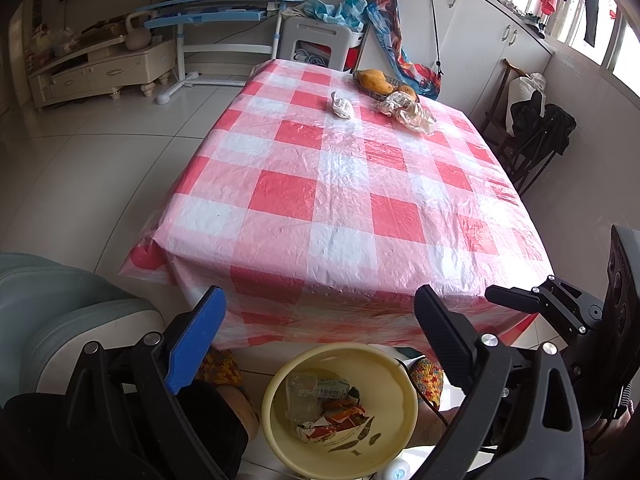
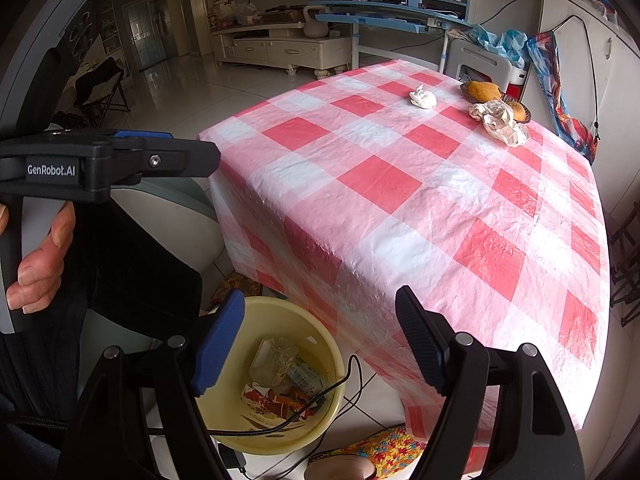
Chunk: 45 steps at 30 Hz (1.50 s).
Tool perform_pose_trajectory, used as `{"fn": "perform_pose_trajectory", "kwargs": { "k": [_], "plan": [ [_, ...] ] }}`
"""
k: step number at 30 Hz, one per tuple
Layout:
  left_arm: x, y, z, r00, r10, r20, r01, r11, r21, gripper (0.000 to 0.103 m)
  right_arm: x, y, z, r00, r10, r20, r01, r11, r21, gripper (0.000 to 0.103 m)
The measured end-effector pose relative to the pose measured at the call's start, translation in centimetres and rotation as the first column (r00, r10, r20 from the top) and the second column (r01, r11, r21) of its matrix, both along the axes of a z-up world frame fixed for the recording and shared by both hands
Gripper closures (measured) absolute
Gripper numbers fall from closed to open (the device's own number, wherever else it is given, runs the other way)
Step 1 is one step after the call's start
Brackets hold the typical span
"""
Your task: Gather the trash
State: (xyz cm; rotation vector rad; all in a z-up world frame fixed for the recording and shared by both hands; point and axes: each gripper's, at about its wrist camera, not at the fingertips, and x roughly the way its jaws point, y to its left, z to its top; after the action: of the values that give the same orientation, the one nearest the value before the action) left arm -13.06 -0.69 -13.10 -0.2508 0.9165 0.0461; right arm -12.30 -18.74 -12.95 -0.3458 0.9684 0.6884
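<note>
— Trash (image 1: 408,114) was still out on the table (image 1: 320,200) when I looked: two pieces, both at the far end. A crumpled clear wrapper lay touching the fruit dish (image 1: 378,88), and a small white wad (image 1: 341,106) sat just to its left.

— And the bucket?

— One yellow bucket (image 1: 280,432) stood on the floor at the near edge of the table, between the person's feet. Several bits were already in it: a clear plastic piece, a small carton, some torn red-and-white packaging. I couldn't count them exactly.

— So partly done?

— I'd have judged so. The near part of the checked cloth was bare, and only those two pieces looked left to fetch.

— Were the tools holding anything?

— No. The left gripper (image 1: 320,344) and the right gripper (image 2: 320,340) both hung over the bucket, jaws wide apart, nothing between them.

— The fruit?

— Two mangoes in the dish, not trash as far as I could tell.
</note>
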Motion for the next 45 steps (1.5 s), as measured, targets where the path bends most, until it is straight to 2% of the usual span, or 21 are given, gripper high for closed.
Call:
{"fn": "perform_pose_trajectory", "kwargs": {
  "k": [13, 17, 45],
  "plan": [
    [0.0, 0.1, 0.0, 1.000, 0.001, 0.001, -0.001, 1.000, -0.002, 0.011, 0.1, 0.0, 0.0, 1.000, -0.001, 0.001, 0.001, 1.000, -0.001, 0.028],
    [0.1, 0.1, -0.1, 1.000, 0.004, 0.000, -0.004, 1.000, -0.014, 0.011, -0.1, 0.1, 0.0, 1.000, 0.000, 0.007, 0.000, 1.000, 0.001, 0.026],
    [1.0, 0.6, -0.6, 1.000, 0.009, -0.008, -0.009, 0.997, -0.077, 0.011, 0.3, -0.2, 0.1, 1.000, 0.005, 0.015, -0.005, 1.000, -0.021, 0.025]
  ]
}}
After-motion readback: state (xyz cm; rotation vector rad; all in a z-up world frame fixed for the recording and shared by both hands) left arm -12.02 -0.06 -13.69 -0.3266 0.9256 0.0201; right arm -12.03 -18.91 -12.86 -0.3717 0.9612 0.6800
